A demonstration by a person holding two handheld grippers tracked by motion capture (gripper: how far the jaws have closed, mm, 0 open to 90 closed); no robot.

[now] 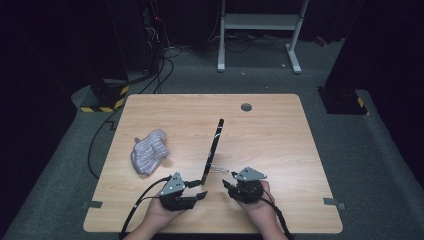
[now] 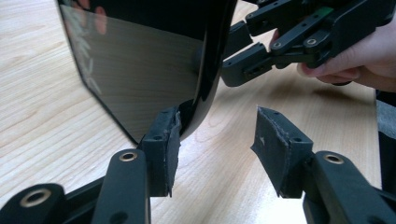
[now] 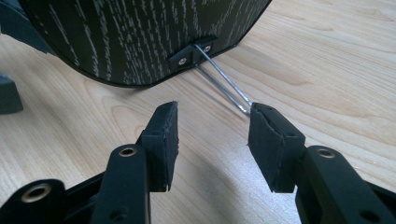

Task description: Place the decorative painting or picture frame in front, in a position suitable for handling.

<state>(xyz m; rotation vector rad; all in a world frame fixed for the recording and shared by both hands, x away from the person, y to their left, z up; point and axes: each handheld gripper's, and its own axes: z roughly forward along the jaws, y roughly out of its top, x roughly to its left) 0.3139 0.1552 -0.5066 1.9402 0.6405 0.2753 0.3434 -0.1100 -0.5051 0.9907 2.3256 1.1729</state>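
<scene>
A thin black-framed mirror (image 1: 214,147) stands on its edge near the middle of the wooden table (image 1: 280,135), propped from behind by a wire stand (image 1: 219,169). Its glossy face (image 2: 140,70) reflects the wood grain. Its dark patterned back (image 3: 130,37) carries the wire stand (image 3: 224,86). My left gripper (image 1: 198,188) is open at the mirror's near lower corner; in the left gripper view (image 2: 217,135) one pad (image 2: 163,140) sits against that edge and the gap is empty. My right gripper (image 1: 227,185) is open behind the mirror, and its pad (image 3: 273,140) is by the wire's end.
A crumpled grey striped cloth (image 1: 148,151) lies on the table's left side. A round cable hole (image 1: 246,106) sits near the far edge. Beyond the table, cables (image 1: 160,70) and a white desk frame (image 1: 260,22) stand on the grey floor.
</scene>
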